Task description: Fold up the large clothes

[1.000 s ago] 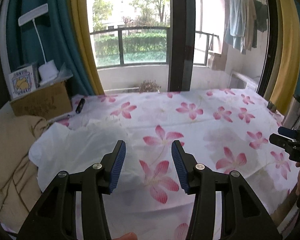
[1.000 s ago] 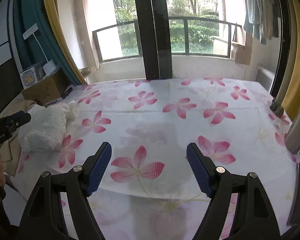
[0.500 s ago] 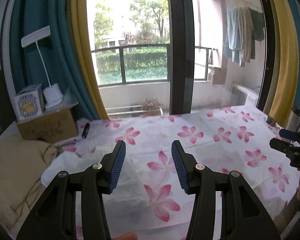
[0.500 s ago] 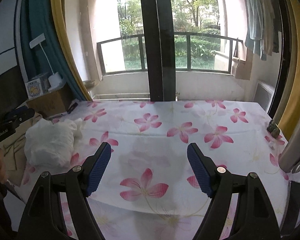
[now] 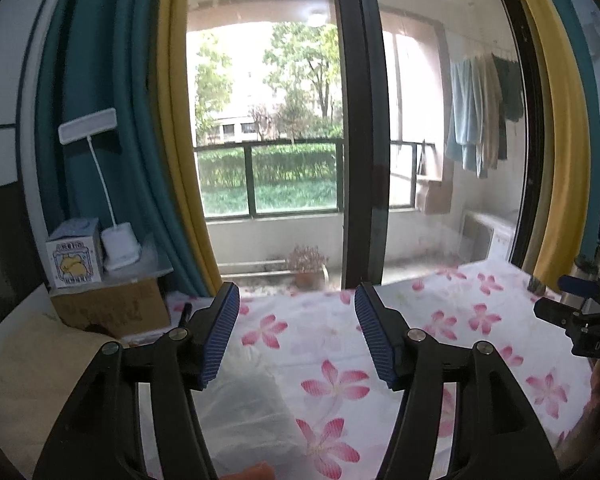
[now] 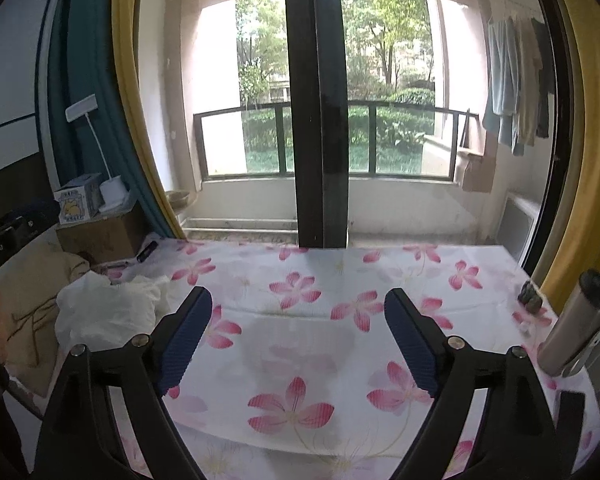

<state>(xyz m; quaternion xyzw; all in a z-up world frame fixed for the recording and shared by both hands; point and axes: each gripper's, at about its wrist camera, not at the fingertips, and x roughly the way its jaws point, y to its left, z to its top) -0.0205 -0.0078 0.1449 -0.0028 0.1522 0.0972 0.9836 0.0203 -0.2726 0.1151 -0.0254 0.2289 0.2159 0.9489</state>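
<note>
The left gripper [image 5: 296,334] has two black plastic arms with open, frame-like cut-outs, and each arm carries round silver screws on its upper side. Its fingertips [image 5: 219,340] are covered with dark blue ribbed pads. The right gripper [image 6: 298,340] is built the same way: black arms, silver screws, blue ribbed pads. Seen from the left wrist camera, the right gripper's black body shows white characters, and one blue pad is visible at its tip.

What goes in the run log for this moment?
left hand-held gripper: opening, empty | right hand-held gripper: opening, empty | white garment: crumpled on floral sheet, unheld
</note>
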